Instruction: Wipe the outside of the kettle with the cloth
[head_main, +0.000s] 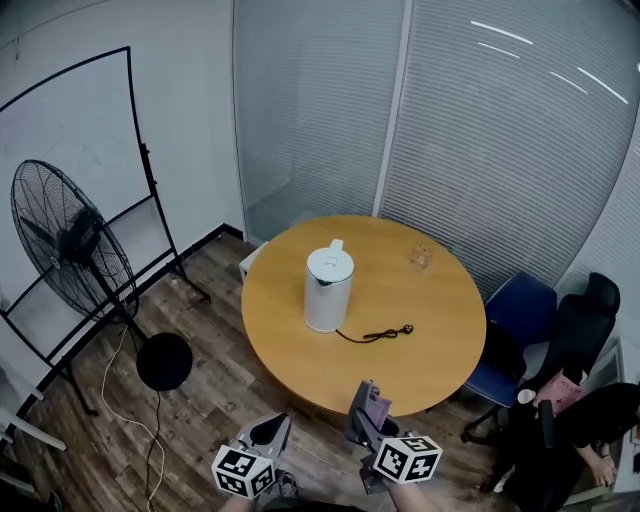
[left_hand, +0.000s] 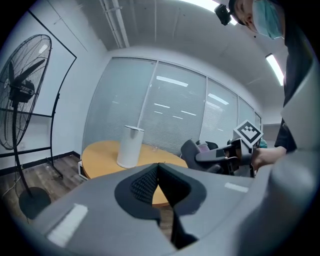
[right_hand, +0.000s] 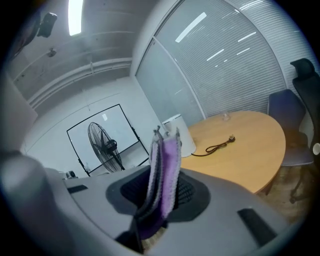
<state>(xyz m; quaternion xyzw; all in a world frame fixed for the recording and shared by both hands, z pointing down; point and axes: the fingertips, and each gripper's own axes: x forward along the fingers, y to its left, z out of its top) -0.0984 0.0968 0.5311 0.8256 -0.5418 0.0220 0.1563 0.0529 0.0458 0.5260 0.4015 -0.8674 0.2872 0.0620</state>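
Note:
A white kettle (head_main: 328, 287) stands upright near the middle of the round wooden table (head_main: 440, 340), its black cord (head_main: 377, 334) trailing to the right. The kettle (left_hand: 129, 146) shows far ahead in the left gripper view and, partly hidden, as kettle (right_hand: 183, 134) in the right gripper view. My right gripper (head_main: 364, 403) hangs short of the table's near edge, shut on a folded purple cloth (right_hand: 164, 176), which also shows as cloth (head_main: 375, 408). My left gripper (head_main: 270, 432) is beside it, lower left, shut and empty; its jaws meet in the left gripper view (left_hand: 159, 167).
A small clear glass (head_main: 421, 257) sits at the table's far right. A black standing fan (head_main: 70, 250) and a whiteboard frame (head_main: 140, 160) stand left. Blue chair (head_main: 520, 320) and black chair (head_main: 580, 330) are right of the table. A white box (head_main: 250, 262) lies under the far-left edge.

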